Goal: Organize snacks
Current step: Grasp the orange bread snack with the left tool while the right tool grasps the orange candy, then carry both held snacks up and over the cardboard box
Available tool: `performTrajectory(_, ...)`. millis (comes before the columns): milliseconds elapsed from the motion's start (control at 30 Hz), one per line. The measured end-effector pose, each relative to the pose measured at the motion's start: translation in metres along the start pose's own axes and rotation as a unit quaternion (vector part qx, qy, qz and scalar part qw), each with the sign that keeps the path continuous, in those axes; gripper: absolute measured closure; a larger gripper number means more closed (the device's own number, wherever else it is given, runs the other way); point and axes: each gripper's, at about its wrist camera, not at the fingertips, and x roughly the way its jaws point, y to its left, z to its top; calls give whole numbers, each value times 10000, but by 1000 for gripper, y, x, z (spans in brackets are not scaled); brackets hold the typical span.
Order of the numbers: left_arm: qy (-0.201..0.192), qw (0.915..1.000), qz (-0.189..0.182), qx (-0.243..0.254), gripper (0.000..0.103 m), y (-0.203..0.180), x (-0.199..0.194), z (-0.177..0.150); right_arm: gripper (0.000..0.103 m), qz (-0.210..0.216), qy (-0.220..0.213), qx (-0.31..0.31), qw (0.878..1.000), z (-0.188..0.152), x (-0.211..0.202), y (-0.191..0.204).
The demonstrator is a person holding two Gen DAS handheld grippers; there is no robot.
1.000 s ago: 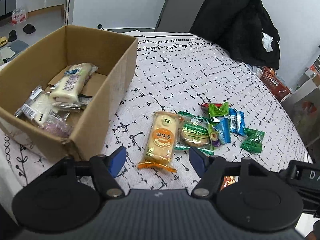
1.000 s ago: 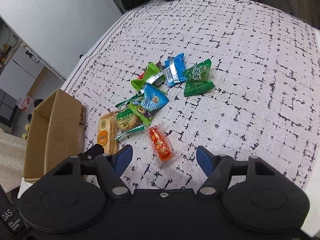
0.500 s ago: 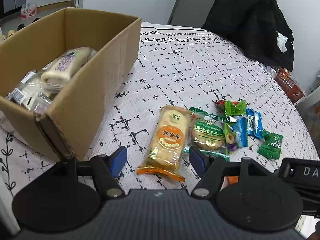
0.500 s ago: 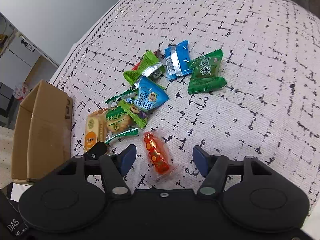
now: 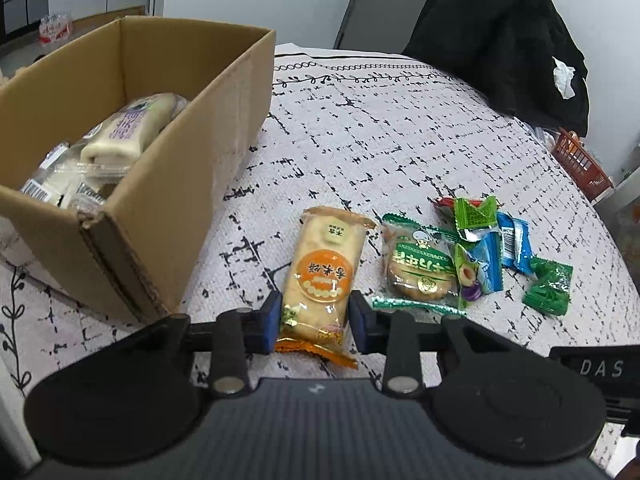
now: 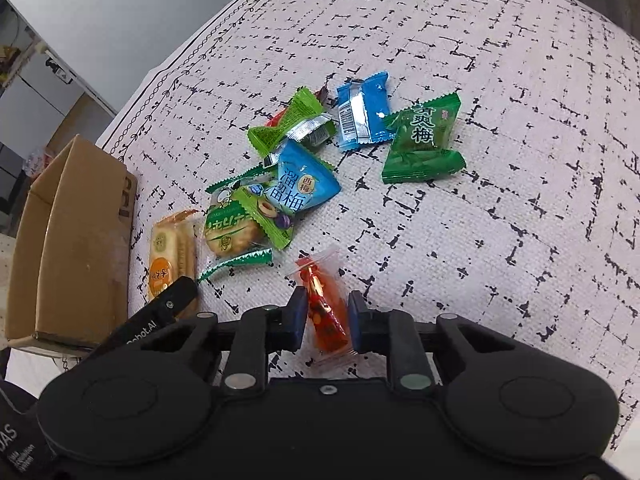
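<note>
The long beige-and-orange rice cracker packet [image 5: 324, 276] is lying on the tabletop [image 5: 400, 140], which is wearing a white cloth printed with broken black lines. The left claw [image 5: 314, 322] is closing on the packet's near end, its blue pads [image 5: 272, 320] pressing against both sides of the wrapper just above the crimped orange seam. The packet is still flat on the cloth, lying lengthwise away from the camera.

The small clear-and-orange candy sachet [image 6: 324, 312] is sitting a little apart from the main pile, on the near side. The right claw [image 6: 326, 322] is closing around it too, narrow, with the sachet squeezed between the two blue pads [image 6: 298, 316] and its far end poking out ahead of them.

Just beside the cracker packet, the round biscuit in a green-edged clear wrapper [image 5: 420, 272] is lying with a small green plum sweet [image 5: 466, 276] overlapping it. Beyond them, a light blue triangular plum pouch [image 6: 298, 184], a bright green twisted wrapper [image 6: 288, 126], a blue foil-backed sachet [image 6: 362, 110] and a dark green pyramid-shaped plum pouch [image 6: 422, 144] are lying loosely together, several touching.

The open brown cardboard box [image 5: 168, 184] is standing to the left of the cracker packet, near it but not touching. Inside it, a pale cream roll in clear film [image 5: 128, 130] is resting on other clear-wrapped packets [image 5: 52, 184].

A black coat [image 5: 500, 40] is hanging over something at the far edge, with an orange plastic basket [image 5: 582, 164] beside it.
</note>
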Motion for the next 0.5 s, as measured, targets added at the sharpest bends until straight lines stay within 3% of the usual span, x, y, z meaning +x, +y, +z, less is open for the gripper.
performTrajectory(500,-188,9992,-344,27,70,0,-55,3,84,162,-590,297,9977,-13,-45,-4)
